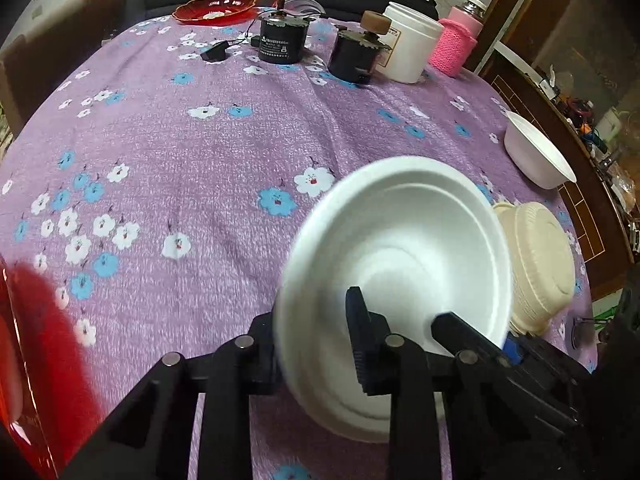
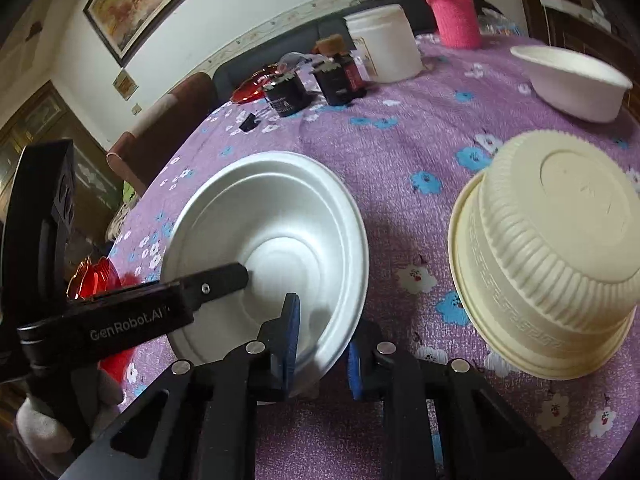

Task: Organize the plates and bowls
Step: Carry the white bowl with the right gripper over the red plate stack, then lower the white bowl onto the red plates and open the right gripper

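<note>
A white foam bowl (image 1: pixel 400 248) (image 2: pixel 276 220) is tilted above the purple floral tablecloth. My left gripper (image 1: pixel 312 336) is shut on its near rim, one finger inside, one outside. My right gripper (image 2: pixel 324 340) straddles the opposite rim with blue-padded fingers (image 2: pixel 294 328), the rim between its jaws with a small gap showing. A cream ribbed bowl (image 2: pixel 548 248) (image 1: pixel 536 268) lies upside down to the right. A second white bowl (image 1: pixel 536 152) (image 2: pixel 572 80) stands upright at the far right. A red plate (image 1: pixel 214 8) sits at the far edge.
Two black motors (image 1: pixel 280 38), a white tub (image 1: pixel 412 40) and a pink knitted bottle (image 1: pixel 456 40) stand at the table's far side. A small black adapter (image 1: pixel 214 54) lies near them. A red glass dish (image 1: pixel 24 340) (image 2: pixel 94 280) is at the near left.
</note>
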